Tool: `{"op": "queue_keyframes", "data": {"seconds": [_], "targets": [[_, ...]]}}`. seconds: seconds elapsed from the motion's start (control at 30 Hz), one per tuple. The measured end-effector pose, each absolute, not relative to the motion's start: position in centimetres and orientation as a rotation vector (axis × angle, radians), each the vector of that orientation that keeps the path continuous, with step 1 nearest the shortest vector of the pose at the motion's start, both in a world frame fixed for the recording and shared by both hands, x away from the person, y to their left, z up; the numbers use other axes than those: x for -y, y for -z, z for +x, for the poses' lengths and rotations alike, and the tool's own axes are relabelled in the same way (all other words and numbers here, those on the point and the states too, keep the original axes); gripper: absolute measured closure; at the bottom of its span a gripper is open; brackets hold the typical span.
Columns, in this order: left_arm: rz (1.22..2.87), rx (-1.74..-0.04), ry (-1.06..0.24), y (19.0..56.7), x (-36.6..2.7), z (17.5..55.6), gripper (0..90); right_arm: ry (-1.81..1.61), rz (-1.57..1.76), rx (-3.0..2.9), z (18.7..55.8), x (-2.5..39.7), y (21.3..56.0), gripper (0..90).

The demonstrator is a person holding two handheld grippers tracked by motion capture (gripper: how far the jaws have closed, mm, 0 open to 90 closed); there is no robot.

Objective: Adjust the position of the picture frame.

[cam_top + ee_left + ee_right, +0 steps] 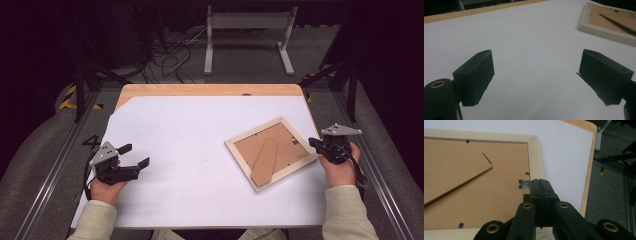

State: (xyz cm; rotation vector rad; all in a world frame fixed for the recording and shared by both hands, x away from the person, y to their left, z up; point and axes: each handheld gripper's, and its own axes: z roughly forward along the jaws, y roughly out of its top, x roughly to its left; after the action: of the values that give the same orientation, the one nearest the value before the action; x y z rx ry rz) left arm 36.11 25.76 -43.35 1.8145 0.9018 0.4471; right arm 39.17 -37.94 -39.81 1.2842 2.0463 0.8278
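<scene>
Right gripper (541,181), jaws pressed together, tips at the small metal hanger clip (523,184) on the back of the pale wooden picture frame (271,151); whether the jaws pinch anything, cannot tell. Frame lies face down on the white tabletop (200,130), brown fibreboard backing (474,195) up, cardboard easel stand (263,161) flat across it. In the high view the frame sits at 3 o'clock from the tabletop's centre, rotated, its right corner at the right gripper (316,145). Left gripper (136,156) at 8 o'clock, well apart from the frame, jaws wide, nothing between them (534,75), held low over bare tabletop.
</scene>
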Motion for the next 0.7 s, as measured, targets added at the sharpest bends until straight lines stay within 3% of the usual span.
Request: {"op": "queue_keyframes", "data": {"seconds": [0.7], "targets": [[1.830,-0.904,-0.432,43.5,-25.7,36.0,13.2,-0.730,1.461,-2.020,39.9,40.7,42.7,89.8]]}}
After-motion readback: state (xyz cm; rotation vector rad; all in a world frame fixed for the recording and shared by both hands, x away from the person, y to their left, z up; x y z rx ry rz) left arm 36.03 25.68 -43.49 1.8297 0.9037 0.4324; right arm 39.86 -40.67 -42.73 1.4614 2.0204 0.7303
